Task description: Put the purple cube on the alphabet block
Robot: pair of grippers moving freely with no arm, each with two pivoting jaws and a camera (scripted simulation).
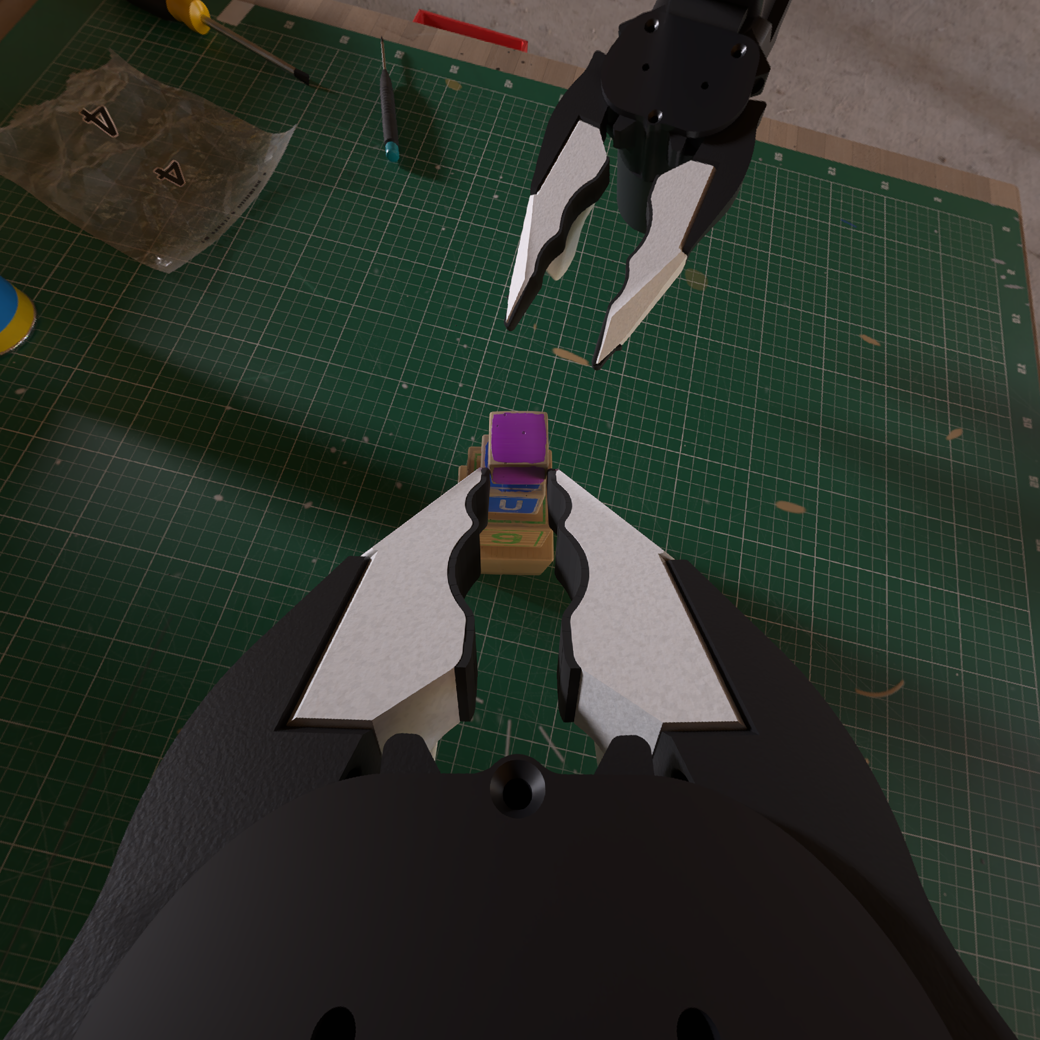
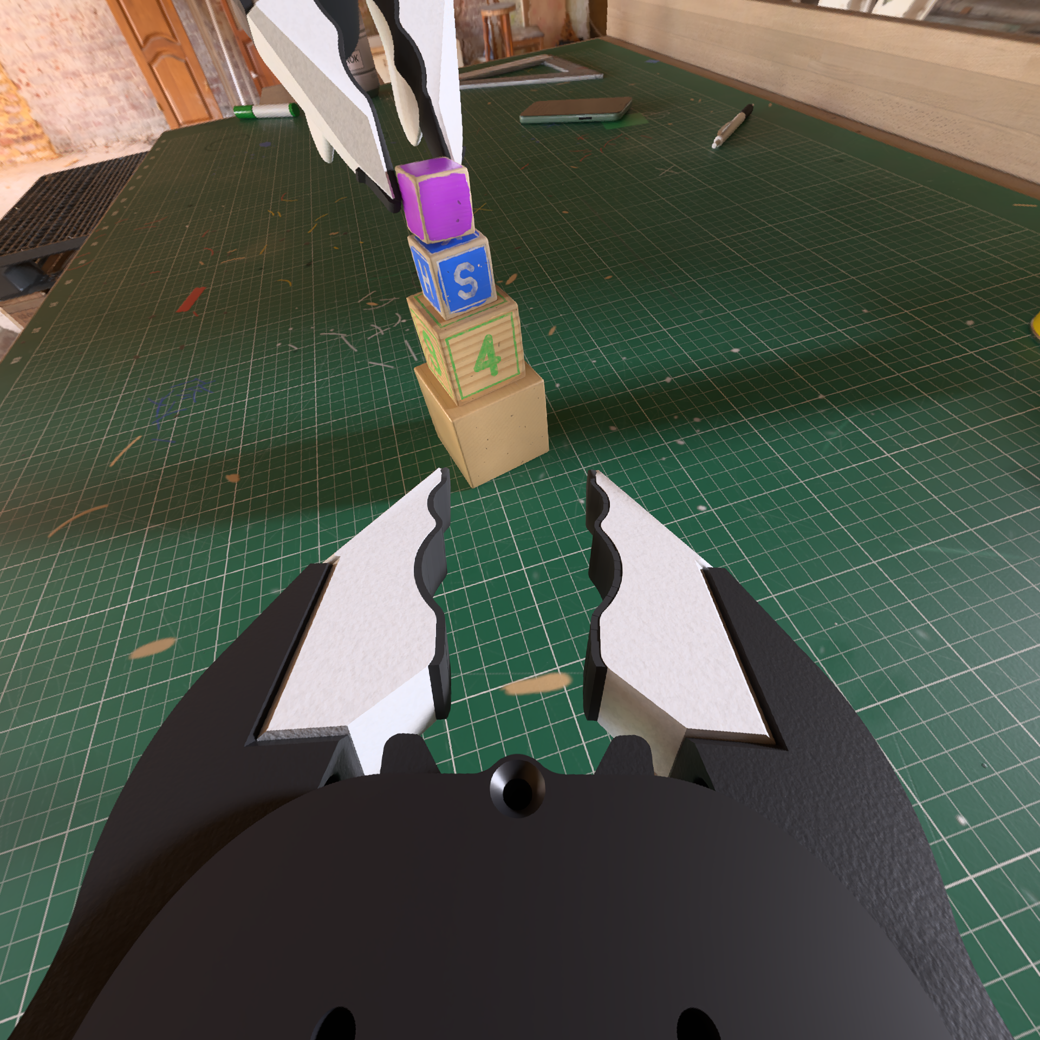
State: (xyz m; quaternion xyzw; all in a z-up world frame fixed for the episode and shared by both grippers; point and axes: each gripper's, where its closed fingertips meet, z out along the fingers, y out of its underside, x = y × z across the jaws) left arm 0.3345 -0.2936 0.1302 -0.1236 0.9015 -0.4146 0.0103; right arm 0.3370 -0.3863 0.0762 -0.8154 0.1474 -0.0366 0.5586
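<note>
The purple cube [image 1: 518, 442] [image 2: 436, 200] sits on top of a blue alphabet block [image 1: 511, 505] [image 2: 458, 278]. That block stands on a green-printed wooden block [image 2: 478, 354], which stands on a plain wooden cube [image 2: 495, 433]. The stack is on the green cutting mat [image 2: 788, 450]. My left gripper [image 1: 518, 475] [image 2: 419, 174] comes down from above with its fingertips closed on the purple cube's sides. My right gripper [image 2: 518, 478] [image 1: 554, 344] is open and empty, low over the mat just in front of the stack's base.
In the left wrist view a plastic bag [image 1: 129, 157], a yellow-handled screwdriver [image 1: 197, 14], a small screwdriver [image 1: 388, 112] and a red tray [image 1: 473, 34] lie at the far side. In the right wrist view I see a phone [image 2: 574, 108], a pen [image 2: 731, 126], a green marker [image 2: 264, 110] and a wooden board [image 2: 844, 73].
</note>
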